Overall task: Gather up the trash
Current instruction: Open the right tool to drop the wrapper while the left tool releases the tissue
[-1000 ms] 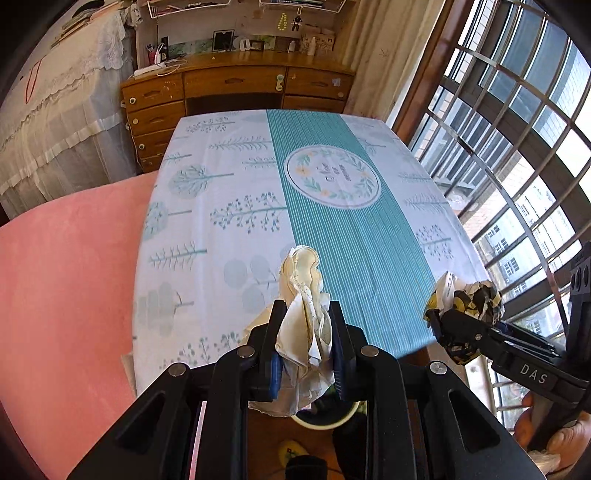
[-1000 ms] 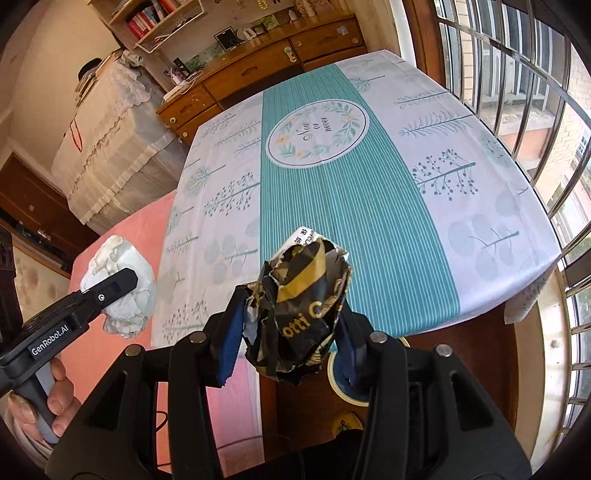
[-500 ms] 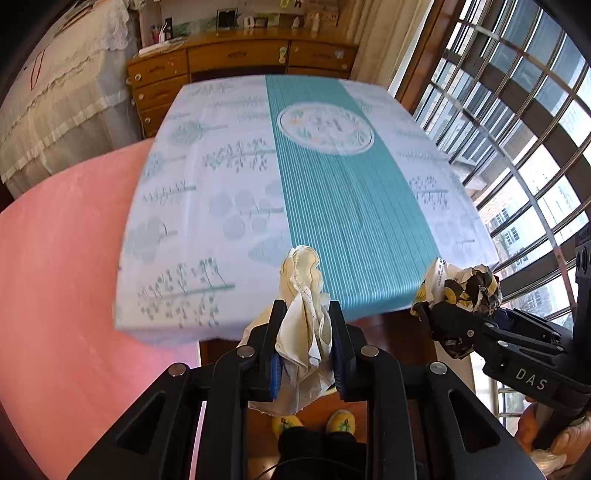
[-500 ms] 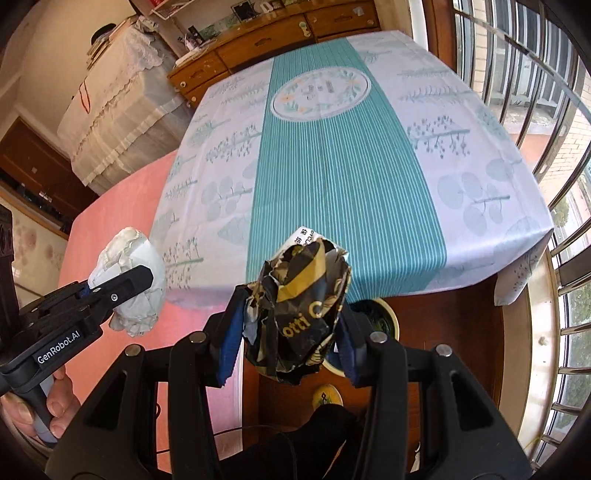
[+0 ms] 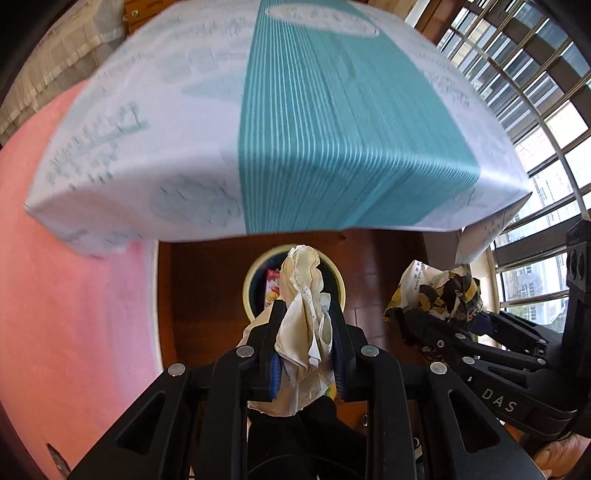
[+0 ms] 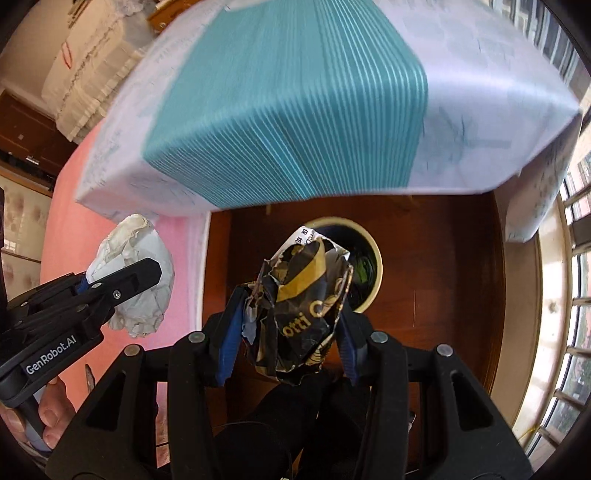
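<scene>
The round bin stands on the wooden floor below the table edge, with colourful trash inside. My left tongs pinch a cream paper wad above it; my right tongs pinch a black-gold wrapper above its rim.

This is a home, probably a bedroom or living room. A table carries a printed cloth with a teal striped band and leaf drawings. Behind it stands furniture under a white lace cover, and a wooden drawer front. The floor is dark wood, with a small round waste bin on it. A large barred window gives daylight.
</scene>
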A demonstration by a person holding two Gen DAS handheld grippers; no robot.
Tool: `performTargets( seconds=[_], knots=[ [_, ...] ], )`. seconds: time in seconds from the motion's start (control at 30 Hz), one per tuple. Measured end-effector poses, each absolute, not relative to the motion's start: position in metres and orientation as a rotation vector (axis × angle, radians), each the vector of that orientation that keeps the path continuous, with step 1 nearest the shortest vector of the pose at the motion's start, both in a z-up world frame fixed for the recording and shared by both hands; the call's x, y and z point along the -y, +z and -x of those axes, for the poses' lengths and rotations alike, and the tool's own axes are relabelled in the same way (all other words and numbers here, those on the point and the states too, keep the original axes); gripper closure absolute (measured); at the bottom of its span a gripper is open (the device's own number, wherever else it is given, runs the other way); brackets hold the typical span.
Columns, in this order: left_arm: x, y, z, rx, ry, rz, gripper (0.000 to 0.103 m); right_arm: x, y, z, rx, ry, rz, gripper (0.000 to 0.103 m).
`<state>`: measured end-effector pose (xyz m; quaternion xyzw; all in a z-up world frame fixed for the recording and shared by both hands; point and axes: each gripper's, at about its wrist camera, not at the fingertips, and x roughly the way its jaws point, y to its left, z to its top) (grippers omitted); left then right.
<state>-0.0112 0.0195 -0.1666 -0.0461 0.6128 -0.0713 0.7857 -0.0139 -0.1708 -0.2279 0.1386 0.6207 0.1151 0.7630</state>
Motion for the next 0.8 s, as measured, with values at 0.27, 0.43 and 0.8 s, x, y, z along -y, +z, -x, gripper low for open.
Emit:
performTargets(
  seconds=[0.27,0.43,0.8],
  knots=[
    [-0.009,-0.277,-0.004,-1.369,-0.170,0.114,0.080,0.172,-0.331,0.007,-1.389,0.208,-0.329,0.059],
    [-0.004,-0.341,-0.020,-1.383,-0.166,0.087,0.077,0.168,-0.389,-0.007,-1.390,0.192,-0.325,0.059],
    [-0.021,-0.436,-0.041,-1.362,-0.141,-0.004,0.008,0.165,-0.489,-0.042,-1.387,0.114,-0.332,0.033]
  ],
)
